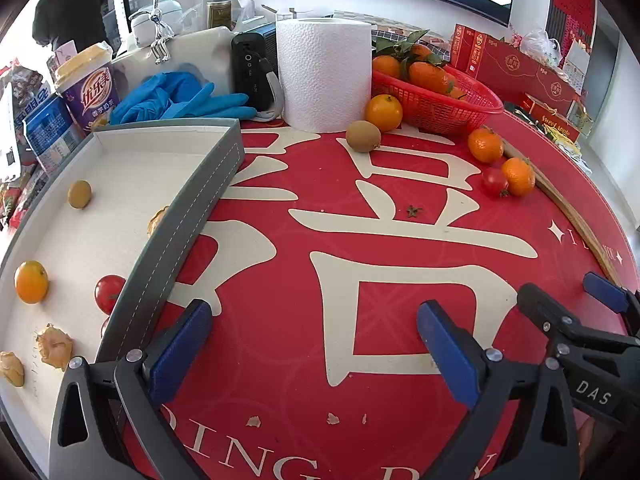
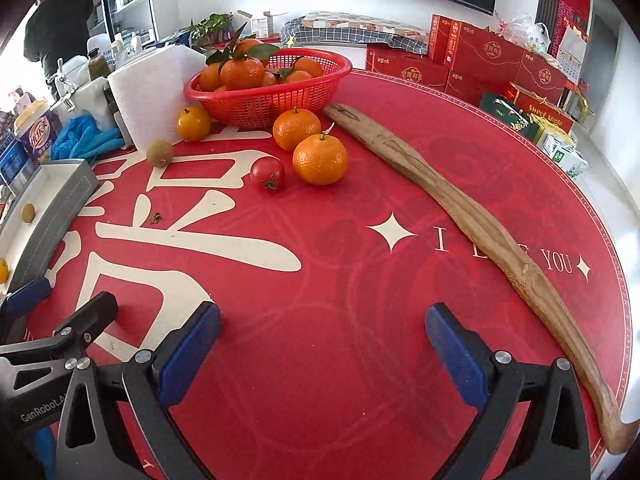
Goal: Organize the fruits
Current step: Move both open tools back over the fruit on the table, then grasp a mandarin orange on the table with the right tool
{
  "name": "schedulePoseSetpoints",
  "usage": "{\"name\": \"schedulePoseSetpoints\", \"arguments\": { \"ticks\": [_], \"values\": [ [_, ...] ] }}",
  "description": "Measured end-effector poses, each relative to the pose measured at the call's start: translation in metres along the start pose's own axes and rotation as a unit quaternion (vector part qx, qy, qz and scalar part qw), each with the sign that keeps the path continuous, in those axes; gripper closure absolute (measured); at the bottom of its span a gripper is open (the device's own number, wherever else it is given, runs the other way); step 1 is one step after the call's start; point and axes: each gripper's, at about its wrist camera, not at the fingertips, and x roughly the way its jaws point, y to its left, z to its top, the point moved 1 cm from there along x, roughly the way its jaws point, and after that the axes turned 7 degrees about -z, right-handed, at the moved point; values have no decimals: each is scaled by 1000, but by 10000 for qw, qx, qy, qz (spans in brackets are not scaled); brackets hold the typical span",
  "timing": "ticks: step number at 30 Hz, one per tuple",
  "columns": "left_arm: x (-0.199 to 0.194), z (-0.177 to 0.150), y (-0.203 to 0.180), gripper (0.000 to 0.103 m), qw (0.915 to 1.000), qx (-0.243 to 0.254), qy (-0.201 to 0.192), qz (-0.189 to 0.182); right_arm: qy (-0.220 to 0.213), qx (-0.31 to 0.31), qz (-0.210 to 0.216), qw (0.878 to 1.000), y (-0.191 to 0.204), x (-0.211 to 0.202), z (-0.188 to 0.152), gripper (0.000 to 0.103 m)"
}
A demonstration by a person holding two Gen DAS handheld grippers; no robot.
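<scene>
Red printed mat (image 2: pixel 360 280) covers round table. Grey-walled white tray (image 1: pixel 180 216) at left already collects small fruit, so likely sorting target. Loose orange mandarins (image 2: pixel 320 158), red tomato (image 2: pixel 267 172), brown kiwi (image 2: pixel 159 153) wait near red mesh basket (image 2: pixel 272 98). Left gripper (image 1: pixel 316 340) and right gripper (image 2: pixel 324 344) hover low with jaws spread, empty.

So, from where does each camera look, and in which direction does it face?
Left wrist view: sits on the left gripper, looking forward and down over the red mat toward the grey tray and paper roll; its own open fingers show, and the right gripper at the right edge.
Right wrist view: sits on the right gripper, facing the red basket and wooden stick; its open fingers show, the left gripper at the left edge.
Shared: mat, basket, kiwi, tomato, tray.
</scene>
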Motion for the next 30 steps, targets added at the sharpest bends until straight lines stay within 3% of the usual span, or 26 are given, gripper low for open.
{"name": "schedulePoseSetpoints", "arguments": {
  "ticks": [25,28,30],
  "values": [
    [1,0,0,1,10000,7,3,7,4,-4,-1,10000,-2,0,-1,0],
    [1,0,0,1,10000,9,4,4,84,-52,87,9999,-4,3,3,0],
    [1,0,0,1,10000,8,4,5,51,100,428,9990,-10,3,9,0]
  ]
}}
